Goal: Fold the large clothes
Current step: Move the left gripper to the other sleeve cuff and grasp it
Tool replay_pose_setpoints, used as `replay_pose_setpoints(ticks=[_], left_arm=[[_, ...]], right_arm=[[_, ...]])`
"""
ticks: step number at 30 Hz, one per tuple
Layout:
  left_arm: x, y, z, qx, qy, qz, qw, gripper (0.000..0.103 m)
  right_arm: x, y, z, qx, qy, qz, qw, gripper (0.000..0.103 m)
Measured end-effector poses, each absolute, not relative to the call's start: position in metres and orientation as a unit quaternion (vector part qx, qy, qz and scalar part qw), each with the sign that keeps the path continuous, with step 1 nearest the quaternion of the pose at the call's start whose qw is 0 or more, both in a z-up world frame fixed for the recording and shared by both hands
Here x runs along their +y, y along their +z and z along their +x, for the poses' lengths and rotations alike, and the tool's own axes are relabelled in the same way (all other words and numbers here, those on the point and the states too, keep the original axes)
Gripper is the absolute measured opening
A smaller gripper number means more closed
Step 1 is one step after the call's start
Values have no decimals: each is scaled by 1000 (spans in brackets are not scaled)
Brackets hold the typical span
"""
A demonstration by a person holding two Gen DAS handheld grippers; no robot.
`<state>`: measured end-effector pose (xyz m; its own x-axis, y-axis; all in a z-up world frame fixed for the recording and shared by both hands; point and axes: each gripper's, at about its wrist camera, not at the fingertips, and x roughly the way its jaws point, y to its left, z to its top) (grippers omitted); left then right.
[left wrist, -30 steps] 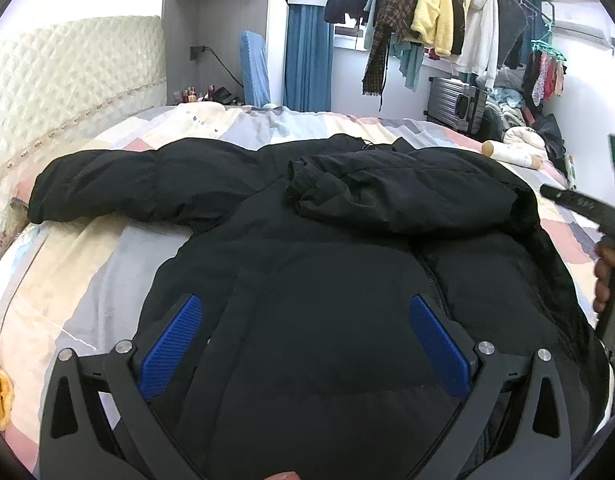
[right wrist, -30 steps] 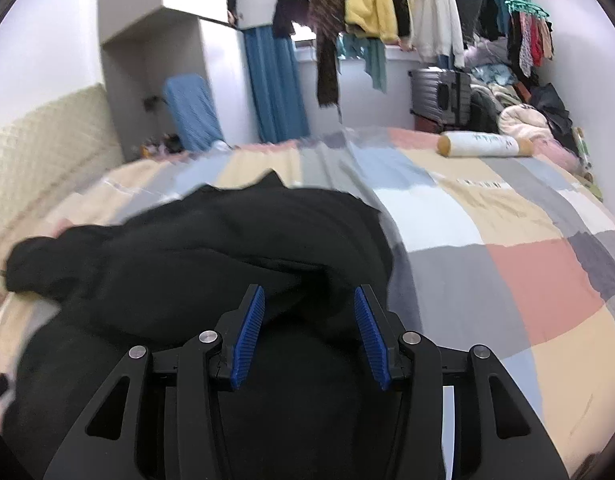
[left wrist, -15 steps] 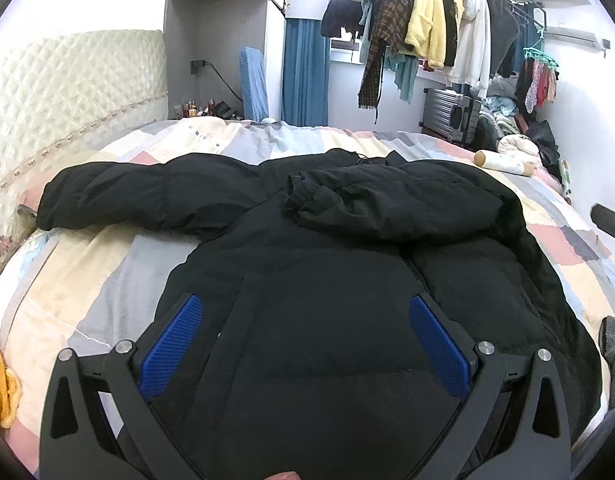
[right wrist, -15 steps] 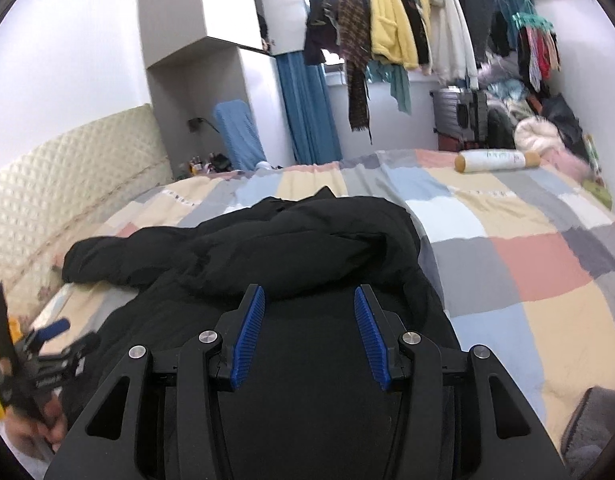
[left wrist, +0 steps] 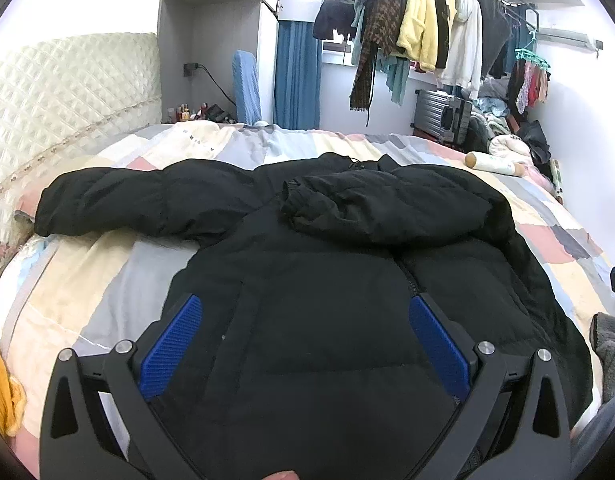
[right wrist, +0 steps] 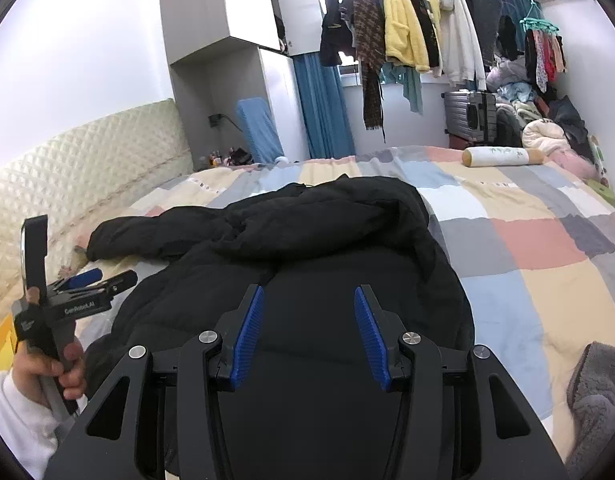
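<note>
A black puffer jacket (left wrist: pixel 327 272) lies flat on the bed. One sleeve (left wrist: pixel 127 200) stretches out to the left, and the other sleeve (left wrist: pixel 367 208) is folded across the chest. My left gripper (left wrist: pixel 303 304) hovers open and wide over the jacket's lower front, holding nothing. In the right wrist view the jacket (right wrist: pixel 307 240) fills the middle. My right gripper (right wrist: pixel 308 292) is open above the jacket's hem, its blue pads partly apart with nothing between them. The left gripper (right wrist: pixel 87 284) shows there at the left, held by a hand in a white sleeve.
The bed's patchwork cover (right wrist: pixel 527 248) lies bare to the right of the jacket. A quilted headboard (left wrist: pixel 67 92) stands at the left. A bolster (right wrist: pixel 499 157), a suitcase (right wrist: pixel 471 120) and a rack of hanging clothes (right wrist: pixel 407 32) are behind. Grey fleece (right wrist: pixel 595 392) lies near right.
My right gripper has drawn back from the folded sleeve toward the jacket's near edge, and the left gripper has come into its view. The left gripper has barely shifted.
</note>
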<state>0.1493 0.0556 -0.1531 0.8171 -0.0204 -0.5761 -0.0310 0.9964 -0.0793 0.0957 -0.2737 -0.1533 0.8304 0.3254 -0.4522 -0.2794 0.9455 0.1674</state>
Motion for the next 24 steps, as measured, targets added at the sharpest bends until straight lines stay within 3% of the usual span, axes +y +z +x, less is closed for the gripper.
replay_pose_setpoints(ticks=[9,18,24], left_arm=[[124,-123,175,319,21,-69,945,103],[252,-84,220,308,99,-130,937,103],[346,-96,254,308,171,-186,917,103]], right_arm=[[-273,-163,103,255,158,46,953,46],[-267,-174,110,269,139,38,952,46],[-266,-184,121,284,121,44,950,46]])
